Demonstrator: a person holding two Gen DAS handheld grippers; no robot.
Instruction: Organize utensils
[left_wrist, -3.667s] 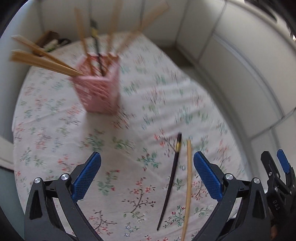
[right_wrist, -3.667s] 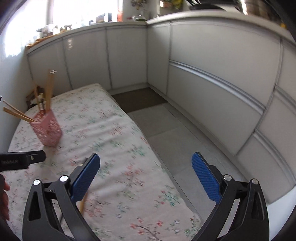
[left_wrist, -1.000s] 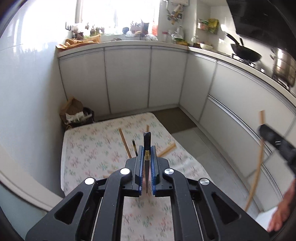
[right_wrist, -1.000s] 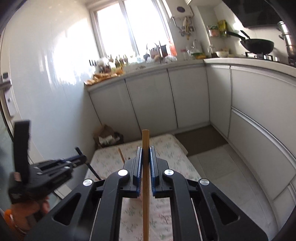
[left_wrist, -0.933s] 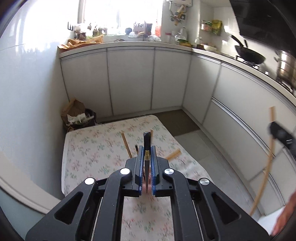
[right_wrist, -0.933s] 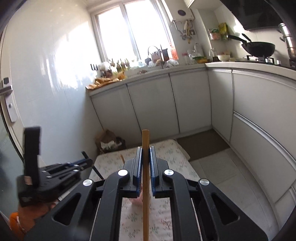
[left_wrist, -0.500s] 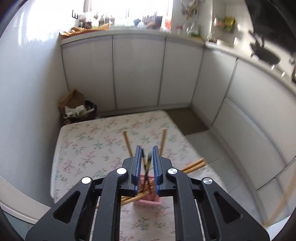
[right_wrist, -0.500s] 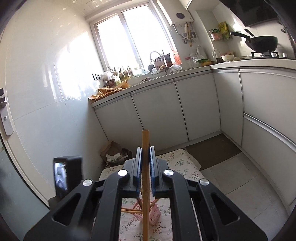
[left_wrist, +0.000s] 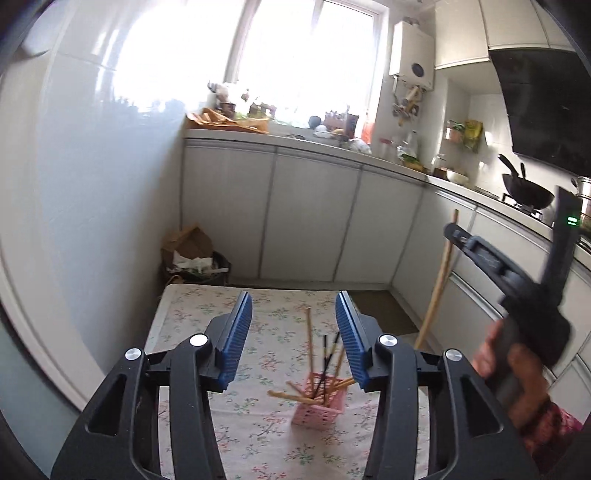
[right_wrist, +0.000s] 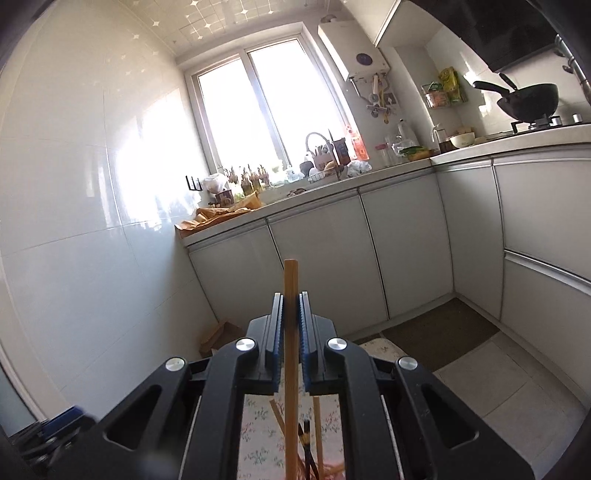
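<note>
Low table under a white floral-print cloth (left_wrist: 207, 325), set in the corner of a kitchen with pale grey cabinet doors (left_wrist: 310, 221).

Left gripper (left_wrist: 293, 341), black frame with blue ribbed pads: jaws spread wide, nothing between them. It hangs above the table, looking down past the holder.

Right gripper (right_wrist: 290, 332), same build: jaws nearly closed, clamped on a single pale wooden chopstick (right_wrist: 290, 362). Stick stands close to upright, top end poking above the pads, lower end running down out of view. From the left camera the same gripper (left_wrist: 452, 234) shows at far right, held in a person's hand (left_wrist: 517, 373), the chopstick (left_wrist: 437, 288) slanting down toward the table's right edge, well above the cloth.

Small pink lattice plastic utensil holder (left_wrist: 320, 406) sits on the cloth, beneath the open left jaws. Inside it: several wooden chopsticks (left_wrist: 309, 345) fanned out at angles, and dark chopsticks (left_wrist: 325, 350) leaning among them.
</note>
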